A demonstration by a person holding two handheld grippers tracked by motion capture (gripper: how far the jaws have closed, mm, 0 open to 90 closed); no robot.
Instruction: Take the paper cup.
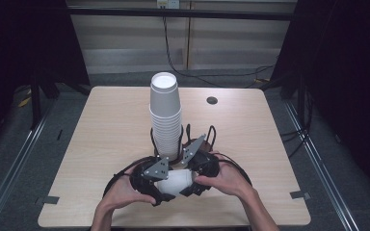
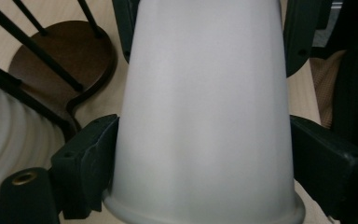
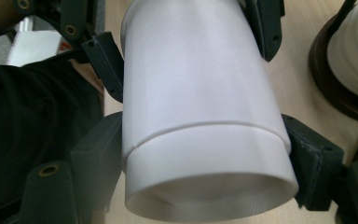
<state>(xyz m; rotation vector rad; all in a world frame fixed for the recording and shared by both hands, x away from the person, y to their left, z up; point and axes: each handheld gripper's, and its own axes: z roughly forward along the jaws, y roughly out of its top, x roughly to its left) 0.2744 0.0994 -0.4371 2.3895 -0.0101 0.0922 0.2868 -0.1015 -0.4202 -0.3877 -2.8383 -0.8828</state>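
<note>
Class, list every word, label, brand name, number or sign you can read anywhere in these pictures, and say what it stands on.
None can be read.
The white paper cup held between both grippers is plain.
The tall stack of white paper cups in its dark wire holder is also unmarked.
The light wooden table carries no print.
The small pale fitting on the back wall is too small to read.

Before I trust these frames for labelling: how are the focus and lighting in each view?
High view: evenly lit table, dark surroundings, the stack of cups sharp, the held cup bright and nearly featureless. Left gripper view: the cup is so close that it looks soft, with smooth grey shading. Right gripper view: the cup's rim seam is readable and the background blurred.
</note>
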